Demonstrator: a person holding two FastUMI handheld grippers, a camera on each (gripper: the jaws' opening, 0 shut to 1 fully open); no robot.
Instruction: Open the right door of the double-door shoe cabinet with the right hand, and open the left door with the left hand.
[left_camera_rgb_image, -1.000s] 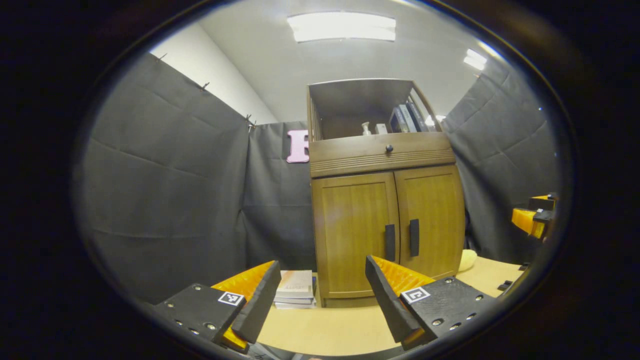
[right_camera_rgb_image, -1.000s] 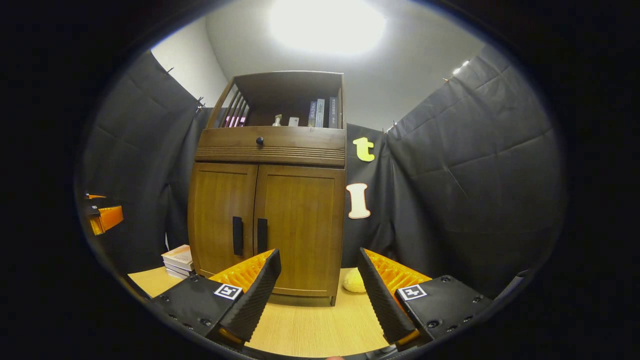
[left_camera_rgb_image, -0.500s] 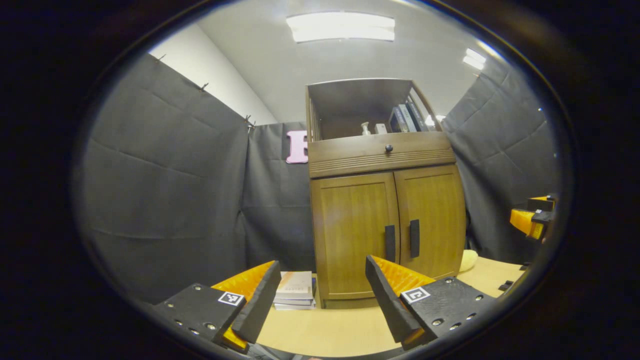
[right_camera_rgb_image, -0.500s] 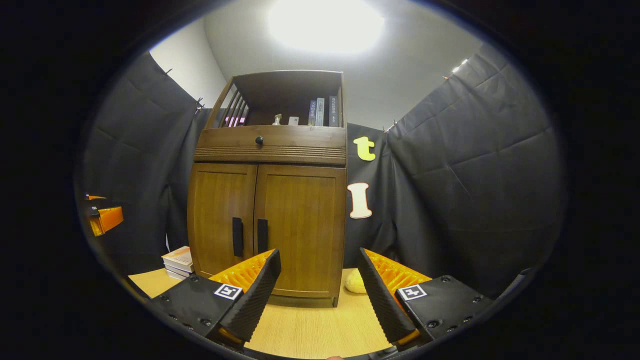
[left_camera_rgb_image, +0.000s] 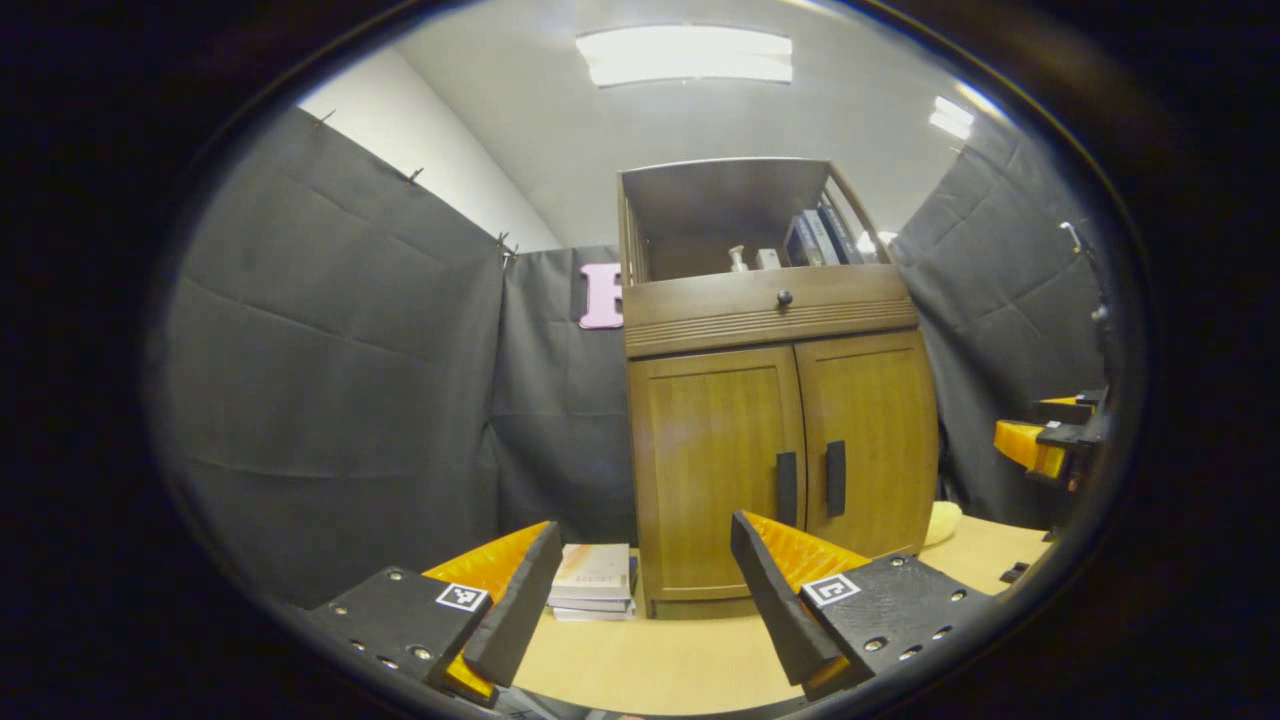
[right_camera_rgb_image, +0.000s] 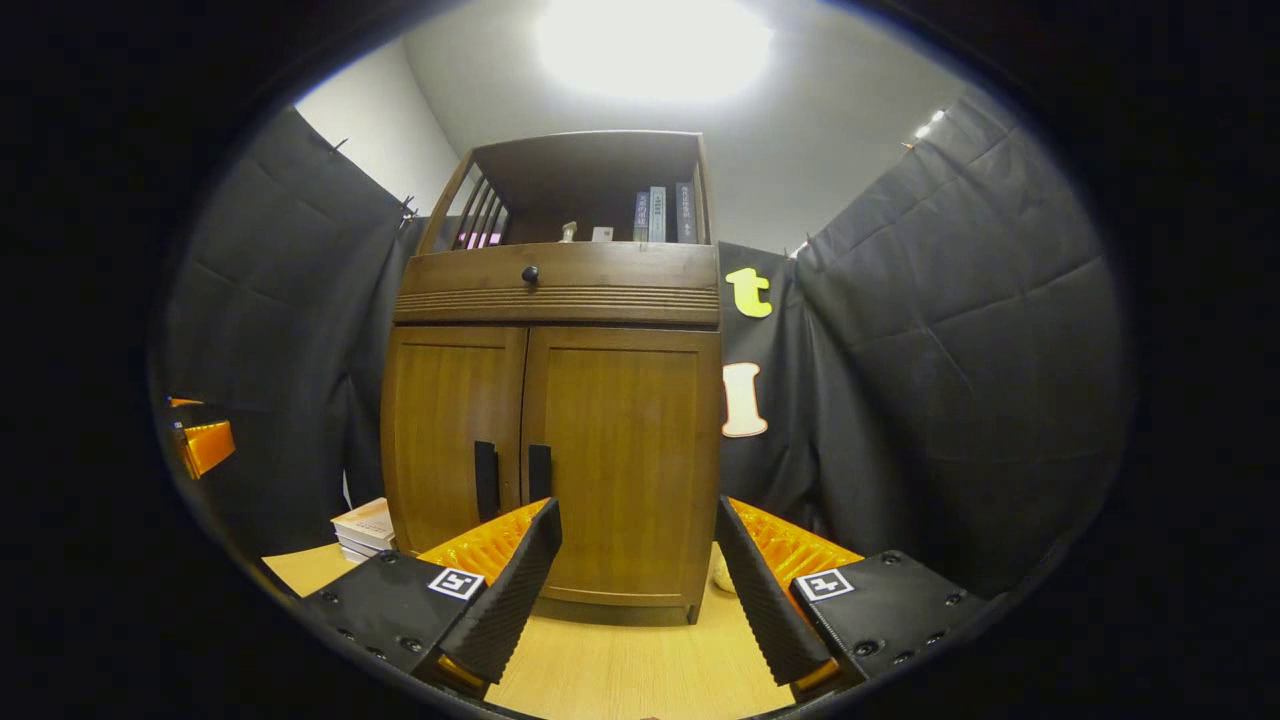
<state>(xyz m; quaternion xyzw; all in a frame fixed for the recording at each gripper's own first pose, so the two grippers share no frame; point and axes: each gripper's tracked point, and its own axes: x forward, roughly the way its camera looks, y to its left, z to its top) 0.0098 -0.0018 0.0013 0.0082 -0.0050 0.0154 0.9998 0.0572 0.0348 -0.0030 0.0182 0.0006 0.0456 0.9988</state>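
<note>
A brown wooden shoe cabinet (left_camera_rgb_image: 770, 400) (right_camera_rgb_image: 550, 400) stands on a light wooden table, both doors closed. Two dark vertical handles meet at its middle: the left door's handle (left_camera_rgb_image: 786, 488) (right_camera_rgb_image: 486, 480) and the right door's handle (left_camera_rgb_image: 835, 478) (right_camera_rgb_image: 539, 472). My left gripper (left_camera_rgb_image: 640, 545) is open, short of the cabinet and a little left of the left door. My right gripper (right_camera_rgb_image: 635, 525) is open, close in front of the right door, with nothing between its fingers. In the left gripper view the right gripper (left_camera_rgb_image: 1045, 445) shows at the far right edge.
A stack of books (left_camera_rgb_image: 592, 580) (right_camera_rgb_image: 367, 525) lies on the table (left_camera_rgb_image: 690, 655) left of the cabinet. A pale yellow soft thing (left_camera_rgb_image: 942, 520) sits at the cabinet's right foot. Above the doors are a drawer with a round knob (right_camera_rgb_image: 530, 273) and an open shelf with books.
The right gripper has moved closer to the cabinet, which looms larger in its view. The left gripper has shifted only slightly. Both doors stay closed.
</note>
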